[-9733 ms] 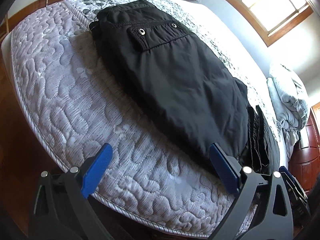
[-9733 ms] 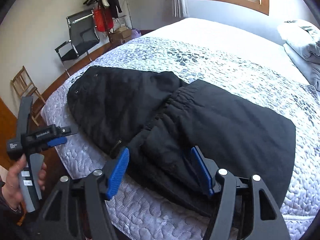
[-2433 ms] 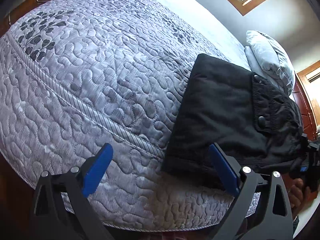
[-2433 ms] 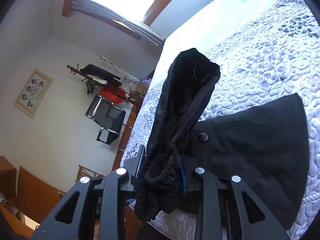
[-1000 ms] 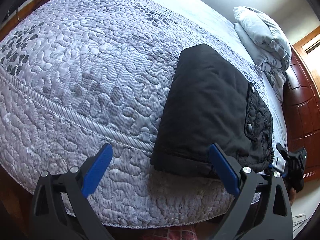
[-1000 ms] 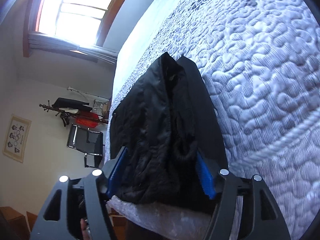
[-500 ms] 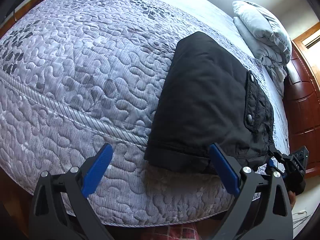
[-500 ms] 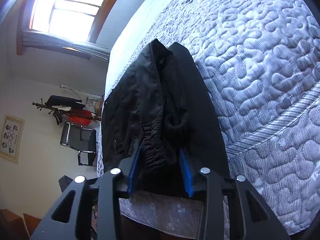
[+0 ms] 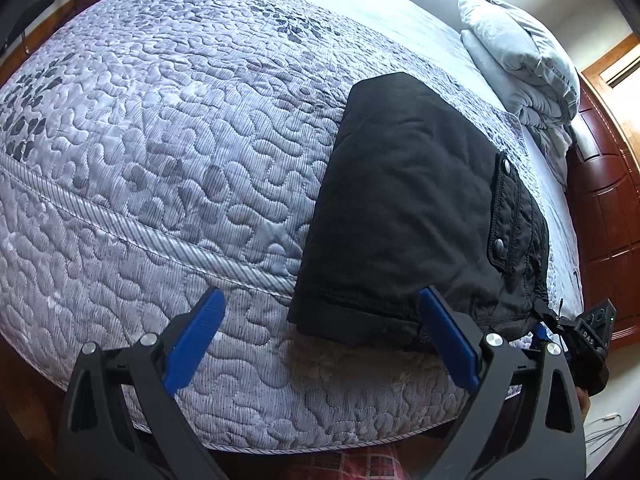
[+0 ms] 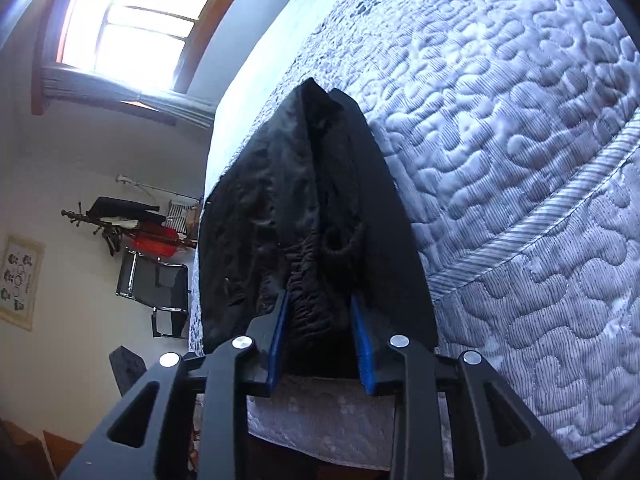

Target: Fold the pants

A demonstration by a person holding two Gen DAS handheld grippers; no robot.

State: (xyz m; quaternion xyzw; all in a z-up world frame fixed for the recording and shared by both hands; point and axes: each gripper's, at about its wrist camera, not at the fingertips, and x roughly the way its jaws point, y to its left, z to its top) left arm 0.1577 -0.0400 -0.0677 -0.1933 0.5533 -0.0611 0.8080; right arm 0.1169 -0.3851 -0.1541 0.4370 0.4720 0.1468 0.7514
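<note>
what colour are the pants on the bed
Black pants, clearest in the left wrist view.

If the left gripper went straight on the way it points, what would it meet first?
Probably the quilt just left of the folded pants; the left gripper is open and empty, though depth is unclear.

Bright wood-framed window (image 10: pixel 136 28), pale walls, black chair (image 10: pixel 154 284), framed picture (image 10: pixel 18 280), wooden headboard (image 9: pixel 604 200)

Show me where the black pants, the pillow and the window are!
black pants (image 9: pixel 404 208), left wrist view, flat top of the folded stack.
pillow (image 9: pixel 520 60), left wrist view, its upper side.
window (image 10: pixel 144 20), right wrist view, bright glass pane.
</note>
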